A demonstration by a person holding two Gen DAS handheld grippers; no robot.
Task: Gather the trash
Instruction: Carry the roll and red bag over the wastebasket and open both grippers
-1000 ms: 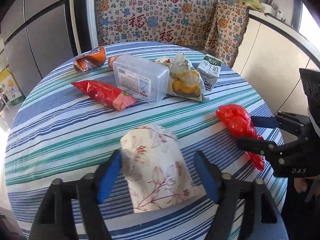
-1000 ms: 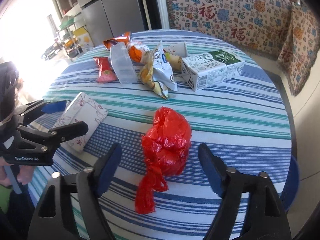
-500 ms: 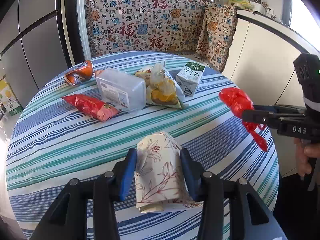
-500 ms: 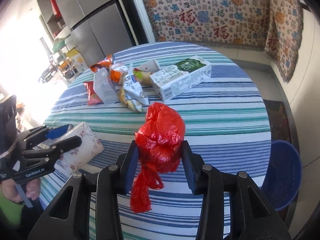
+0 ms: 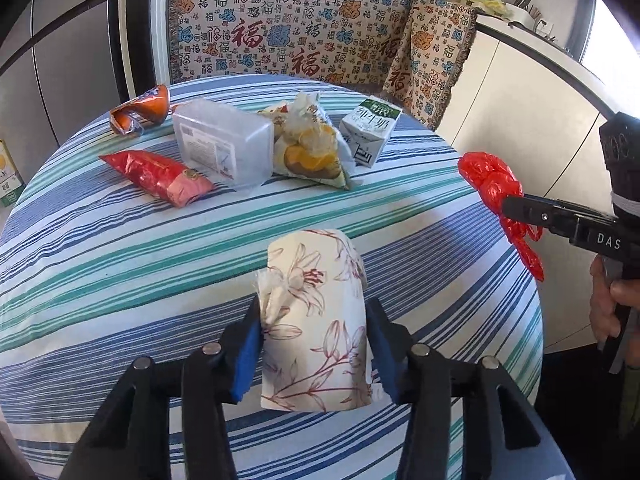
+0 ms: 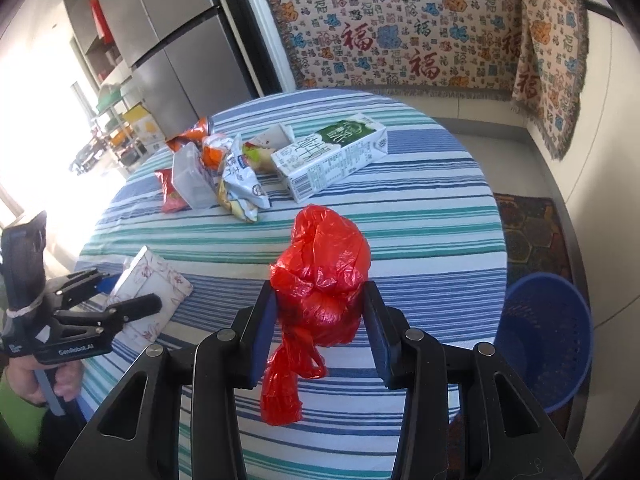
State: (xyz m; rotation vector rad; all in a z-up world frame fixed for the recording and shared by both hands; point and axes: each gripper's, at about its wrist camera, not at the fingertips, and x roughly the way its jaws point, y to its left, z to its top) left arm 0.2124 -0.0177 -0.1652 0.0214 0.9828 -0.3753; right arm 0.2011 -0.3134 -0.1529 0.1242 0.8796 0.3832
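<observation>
Striped round surface (image 5: 120, 248) ahead of both, blue basket (image 6: 544, 344) on the floor to the right of the right hand-held gripper (image 6: 320, 320). Left hand-held gripper (image 5: 314, 344) clamped on the floral tissue pack (image 5: 316, 320); right one clamped on the red plastic bag (image 6: 320, 280), raised off the cloth. Beyond: milk carton (image 6: 332, 156), clear plastic box (image 5: 222, 144), snack wrappers (image 5: 156, 172).

Basket (image 6: 544, 344) on floor right of table (image 6: 440, 216)

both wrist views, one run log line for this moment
left hand-held gripper: shut on floral pack | right hand-held gripper: shut on red bag
</observation>
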